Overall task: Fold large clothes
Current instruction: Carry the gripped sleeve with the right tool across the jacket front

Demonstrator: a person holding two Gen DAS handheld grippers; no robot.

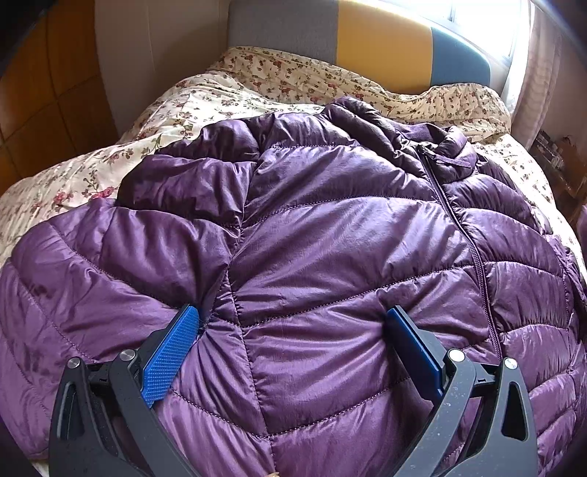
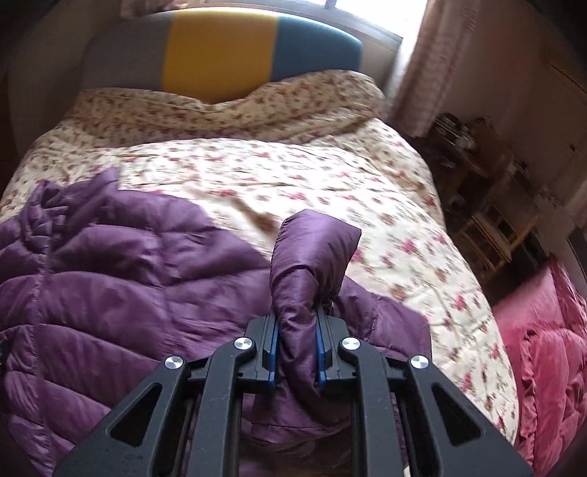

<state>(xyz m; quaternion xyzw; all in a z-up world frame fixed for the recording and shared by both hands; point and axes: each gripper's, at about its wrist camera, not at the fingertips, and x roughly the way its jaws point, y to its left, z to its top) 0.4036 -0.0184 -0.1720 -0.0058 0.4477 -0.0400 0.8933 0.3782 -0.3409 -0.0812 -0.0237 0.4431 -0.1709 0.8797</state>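
On the floral bed (image 2: 330, 176), right hand-held gripper (image 2: 297, 323) pinches jacket sleeve (image 2: 312, 249); left (image 1: 293, 319) gapes.

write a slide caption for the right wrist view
Right claw shut on a purple puffer jacket sleeve above the floral bedspread.

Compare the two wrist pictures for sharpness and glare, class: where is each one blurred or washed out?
Left wrist view: sharp on the purple jacket, but the window at top right is blown out white. Right wrist view: motion-smeared across the floral bedspread, window glare milder; both bend straight lines at the edges.
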